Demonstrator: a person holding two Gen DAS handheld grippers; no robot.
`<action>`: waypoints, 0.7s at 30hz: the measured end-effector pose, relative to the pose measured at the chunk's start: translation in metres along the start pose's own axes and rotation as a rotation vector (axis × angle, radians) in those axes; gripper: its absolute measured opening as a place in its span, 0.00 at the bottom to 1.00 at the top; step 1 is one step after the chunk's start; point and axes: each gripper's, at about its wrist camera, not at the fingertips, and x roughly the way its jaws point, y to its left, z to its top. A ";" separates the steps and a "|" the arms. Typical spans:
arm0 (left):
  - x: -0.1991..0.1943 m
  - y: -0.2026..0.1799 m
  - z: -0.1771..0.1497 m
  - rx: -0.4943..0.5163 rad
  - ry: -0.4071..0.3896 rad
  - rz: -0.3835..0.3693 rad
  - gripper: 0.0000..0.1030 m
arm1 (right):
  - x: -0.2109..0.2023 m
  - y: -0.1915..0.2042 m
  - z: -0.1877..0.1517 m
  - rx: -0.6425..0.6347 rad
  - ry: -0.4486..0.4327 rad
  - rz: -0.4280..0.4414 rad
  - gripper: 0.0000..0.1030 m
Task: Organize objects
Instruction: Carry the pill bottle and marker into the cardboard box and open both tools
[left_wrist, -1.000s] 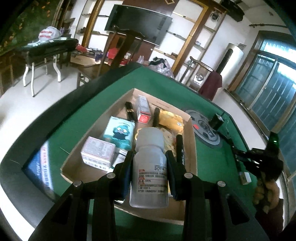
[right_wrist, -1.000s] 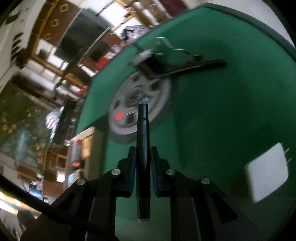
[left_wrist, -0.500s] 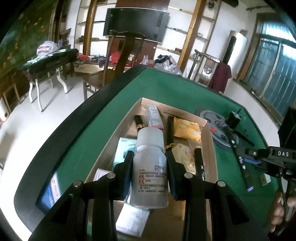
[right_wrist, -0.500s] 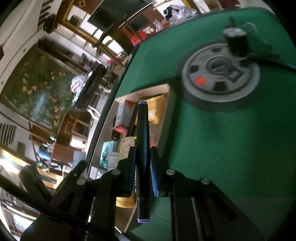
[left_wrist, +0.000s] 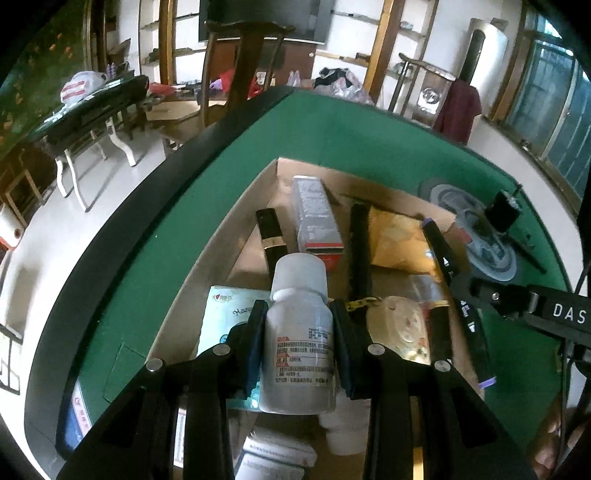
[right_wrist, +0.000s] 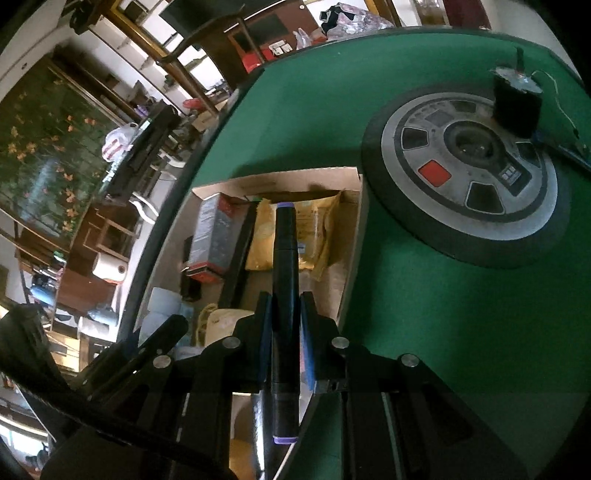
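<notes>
My left gripper (left_wrist: 297, 310) is shut on a white pill bottle (left_wrist: 299, 332) with a printed label. It holds the bottle upright over an open cardboard box (left_wrist: 229, 236) on the green table. My right gripper (right_wrist: 286, 306) is shut on a black marker (right_wrist: 284, 251) with purple ends, which hangs over the box's right half (right_wrist: 351, 258). That marker (left_wrist: 439, 251) also shows at the right of the left wrist view. In the box lie a grey-and-red carton (left_wrist: 317, 221), a yellow packet (left_wrist: 399, 240), a black tube (left_wrist: 271, 236) and a teal pack (left_wrist: 221, 317).
A grey weight disc (right_wrist: 461, 177) lies on the green table (right_wrist: 443, 314) just right of the box, with a small black block (right_wrist: 517, 107) at its far edge. A wooden chair (left_wrist: 240, 55) stands beyond the table's far rim. More white boxes lie at the box's near end.
The right gripper swung left with the marker, from over the disc and bare felt to over the box. The left gripper carried the bottle further in over the box and lower.
</notes>
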 end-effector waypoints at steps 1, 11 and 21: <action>0.001 0.001 0.000 -0.009 0.009 -0.005 0.28 | 0.001 -0.001 0.000 0.001 0.001 -0.003 0.12; -0.018 -0.001 -0.002 0.001 -0.081 0.048 0.30 | 0.006 0.008 -0.004 -0.057 -0.002 -0.094 0.13; -0.050 -0.001 -0.004 -0.002 -0.185 0.068 0.51 | -0.010 0.023 -0.009 -0.130 -0.058 -0.126 0.21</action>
